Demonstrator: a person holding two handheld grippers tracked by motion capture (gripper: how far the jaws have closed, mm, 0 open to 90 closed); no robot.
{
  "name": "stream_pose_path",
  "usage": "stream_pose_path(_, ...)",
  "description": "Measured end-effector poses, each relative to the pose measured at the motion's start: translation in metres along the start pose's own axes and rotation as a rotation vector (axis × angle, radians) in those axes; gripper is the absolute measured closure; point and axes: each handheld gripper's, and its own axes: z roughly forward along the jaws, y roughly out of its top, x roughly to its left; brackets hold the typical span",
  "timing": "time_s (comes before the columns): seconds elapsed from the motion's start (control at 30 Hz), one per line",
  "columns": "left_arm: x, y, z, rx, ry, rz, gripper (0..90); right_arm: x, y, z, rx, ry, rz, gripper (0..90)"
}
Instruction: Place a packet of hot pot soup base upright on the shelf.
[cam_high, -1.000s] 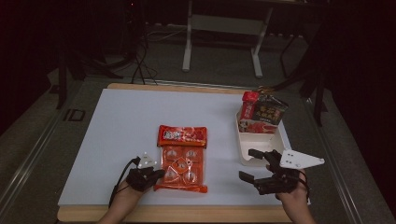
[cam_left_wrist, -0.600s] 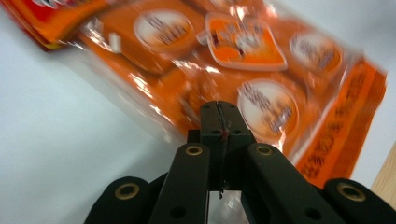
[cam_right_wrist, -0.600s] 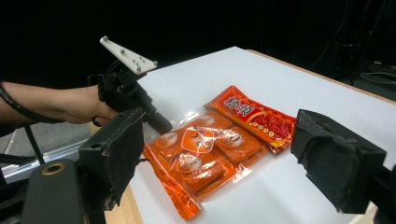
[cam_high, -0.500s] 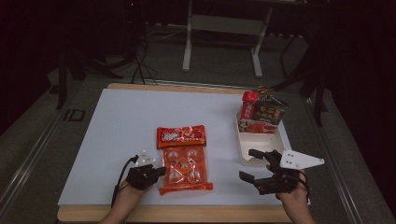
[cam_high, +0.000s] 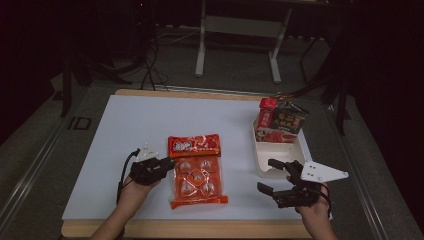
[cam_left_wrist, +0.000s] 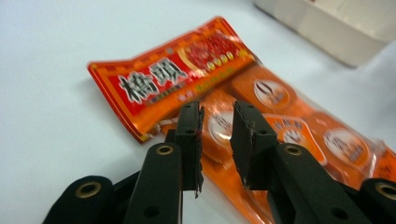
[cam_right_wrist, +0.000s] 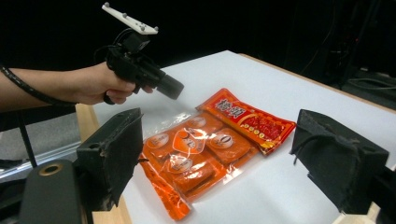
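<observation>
Comparing with a second ago: the orange snack packet (cam_high: 197, 170) lies slightly nearer the desk's front edge and more askew, and the left gripper (cam_high: 165, 163) sits a little farther from the front edge, by the packet's upper left side.
Packet position: flat on the white desk (cam_high: 115, 145), centre front, red header panel toward the far side, individually wrapped pieces showing through the clear part.
Left jaws: narrow, with a small gap between them; in the left gripper view (cam_left_wrist: 215, 140) they point at the packet's edge just below the red header and grip nothing yet.
Right gripper: held above the desk's front right corner (cam_high: 277, 180), well apart from the packet, jaws wide and empty; the right gripper view looks across the packet between them.
White tray: stands at the right of the desk (cam_high: 280, 150), with a dark snack bag (cam_high: 280, 121) upright at its far end.
Meaning: the left gripper seems to have nudged the packet while lining up on its side; a pinch on that edge looks like the next step, probably toward lifting it to the tray.
Risk: slick film may slip out of a shallow pinch.
</observation>
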Motion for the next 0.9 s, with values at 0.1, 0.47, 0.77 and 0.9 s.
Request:
stream_pose_path(0.1,0.009,0.004,0.004,-0.009,0.0,-0.02,70.0,0.001,0.0,0.0,-0.008,-0.009,-0.014,14.0)
stream_pose_path(0.47,0.036,0.014,0.024,0.02,0.002,-0.061,44.0,0.004,0.0,-0.002,-0.012,-0.064,-0.003,12.6)
stream_pose_path(0.77,0.052,0.019,0.044,0.029,0.041,-0.104,22.7,0.01,-0.001,0.001,-0.001,-0.071,-0.028,10.0)
stream_pose_path(0.9,0.056,0.021,0.052,0.03,0.038,-0.114,22.0,0.011,-0.002,0.004,0.02,-0.08,-0.034,10.1)
